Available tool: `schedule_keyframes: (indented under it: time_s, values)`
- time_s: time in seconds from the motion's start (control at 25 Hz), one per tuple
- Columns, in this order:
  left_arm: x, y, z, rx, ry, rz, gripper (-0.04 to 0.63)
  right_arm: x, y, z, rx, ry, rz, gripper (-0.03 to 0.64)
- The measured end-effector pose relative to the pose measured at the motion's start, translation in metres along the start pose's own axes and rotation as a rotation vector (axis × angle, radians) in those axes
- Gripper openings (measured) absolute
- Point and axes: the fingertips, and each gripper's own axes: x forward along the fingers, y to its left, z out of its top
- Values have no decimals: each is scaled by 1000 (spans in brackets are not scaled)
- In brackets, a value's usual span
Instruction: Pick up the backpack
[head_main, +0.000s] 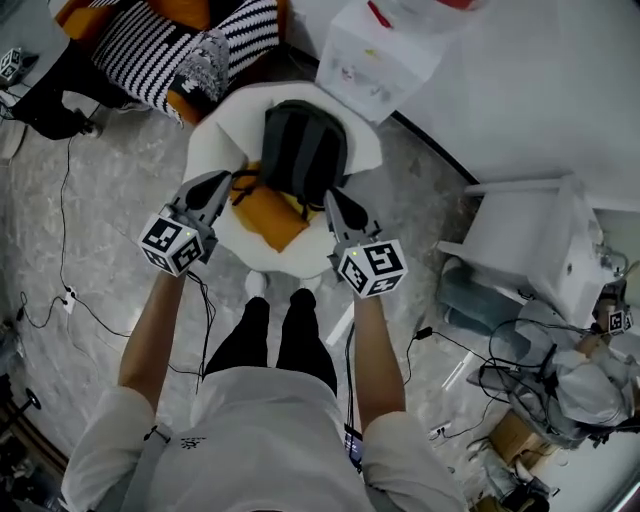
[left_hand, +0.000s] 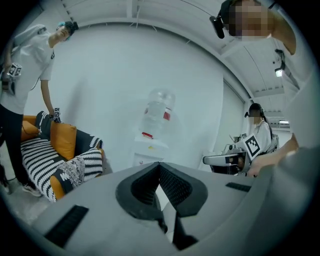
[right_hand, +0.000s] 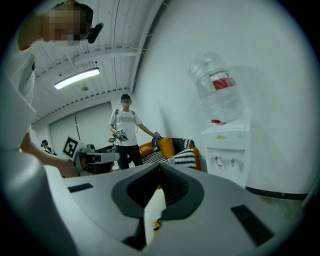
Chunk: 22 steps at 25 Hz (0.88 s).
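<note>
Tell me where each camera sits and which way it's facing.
Head view: on the person's head, looking steeply down at the backpack on a white chair; both forearms, legs, left gripper and right gripper show.
Left gripper view: on the left gripper, looking about level past its shut jaws at a water dispenser; the right gripper shows at right.
Right gripper view: on the right gripper, past its shut jaws toward a striped sofa; the left gripper shows at left.
Shared: both gripper views show the water dispenser and striped sofa.
</note>
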Motion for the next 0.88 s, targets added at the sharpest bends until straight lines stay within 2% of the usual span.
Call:
schedule_keyframes:
  time_s: [0.28, 0.4, 0.56, 0.88]
  values:
    - [90, 45, -39, -26, 58, 31, 3, 62, -89, -50, 78, 70, 6, 6]
    - [117, 70, -62, -14, 89, 47, 3, 87, -110, -73, 97, 90, 6, 6]
    - [146, 99, -92, -35, 118, 58, 3, 113, -131, -100, 108, 113, 2, 6]
    - [180, 137, -149, -53, 183, 65, 3, 158, -166, -148, 95, 138, 1, 6]
